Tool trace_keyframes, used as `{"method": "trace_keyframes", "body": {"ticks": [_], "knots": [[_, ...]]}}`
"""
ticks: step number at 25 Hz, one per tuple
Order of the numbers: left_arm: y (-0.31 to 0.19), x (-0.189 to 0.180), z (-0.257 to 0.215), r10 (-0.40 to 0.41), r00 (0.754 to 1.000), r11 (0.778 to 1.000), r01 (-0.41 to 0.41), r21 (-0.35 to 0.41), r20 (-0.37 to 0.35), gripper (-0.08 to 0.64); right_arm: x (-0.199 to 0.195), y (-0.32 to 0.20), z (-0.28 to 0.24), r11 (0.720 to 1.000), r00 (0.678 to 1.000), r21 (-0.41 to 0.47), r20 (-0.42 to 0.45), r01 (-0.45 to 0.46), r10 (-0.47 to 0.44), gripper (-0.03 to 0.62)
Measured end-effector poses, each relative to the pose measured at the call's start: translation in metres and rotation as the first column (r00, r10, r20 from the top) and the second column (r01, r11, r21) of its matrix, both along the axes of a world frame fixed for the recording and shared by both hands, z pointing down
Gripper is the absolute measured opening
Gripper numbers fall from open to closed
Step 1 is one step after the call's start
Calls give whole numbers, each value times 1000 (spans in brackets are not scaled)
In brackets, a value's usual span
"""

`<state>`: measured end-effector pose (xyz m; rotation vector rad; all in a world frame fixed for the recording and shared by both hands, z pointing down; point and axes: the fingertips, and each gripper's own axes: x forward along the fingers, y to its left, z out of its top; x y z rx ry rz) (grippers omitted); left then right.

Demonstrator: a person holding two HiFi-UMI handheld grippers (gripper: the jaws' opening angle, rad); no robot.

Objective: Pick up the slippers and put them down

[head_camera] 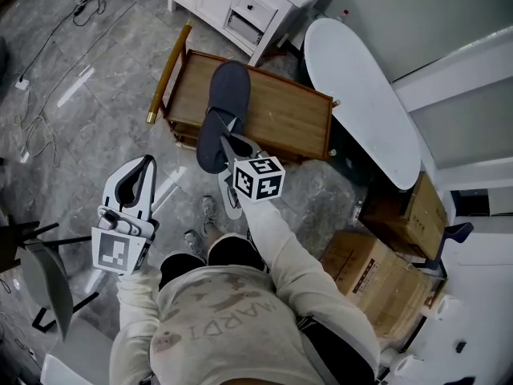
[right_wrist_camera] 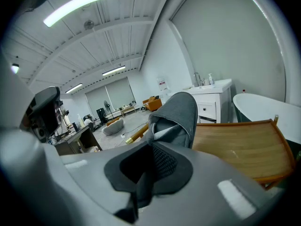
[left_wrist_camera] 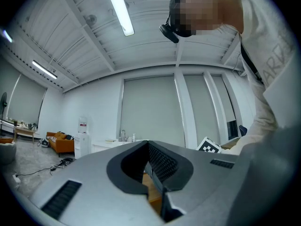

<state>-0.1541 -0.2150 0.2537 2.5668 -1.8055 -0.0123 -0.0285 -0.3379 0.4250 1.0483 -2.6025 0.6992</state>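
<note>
Far left, on the grey stone floor (head_camera: pixel 96 95), loose cables (head_camera: pixel 36 95) trail toward the wall; a grey chair (head_camera: pixel 38 283) stands at the bottom corner.

Left gripper (head_camera: pixel 149 163): held out over the floor, well apart from the furniture. Its own view has the jaw tips (left_wrist_camera: pixel 146 144) meeting, nothing between them. Clenched, empty.

Slipper (head_camera: pixel 223 111): dark grey, lifted, sole toward the head camera, toe pointing away from the person. It overlaps the near left part of the wooden table (head_camera: pixel 280 115); contact with the tabletop cannot be judged.

Right gripper (head_camera: pixel 228 143): clamped on the slipper's near end. In its own view the jaws (right_wrist_camera: pixel 150 147) pinch grey fabric and the slipper (right_wrist_camera: pixel 176 117) rises ahead of them, table (right_wrist_camera: pixel 240 149) beyond.

Behind the table: white cabinet (head_camera: pixel 240 6). Right of it: white bathtub (head_camera: pixel 361 95), then cardboard boxes (head_camera: pixel 377 279).
</note>
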Motion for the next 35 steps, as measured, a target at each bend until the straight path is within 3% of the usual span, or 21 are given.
{"method": "trace_keyframes", "body": {"ticks": [20, 27, 35], "knots": [[100, -1, -15, -7, 1000, 999, 7, 49, -4, 3, -2, 117, -60, 993, 994, 109, 86, 51, -60, 18], [115, 6, -18, -23, 1000, 998, 23, 64, -2, 3, -2, 136, -71, 983, 986, 147, 106, 111, -127, 18], [122, 16, -28, -96, 995, 993, 94, 69, 21, 3, -3, 144, -78, 963, 961, 163, 141, 215, -239, 18]]}}
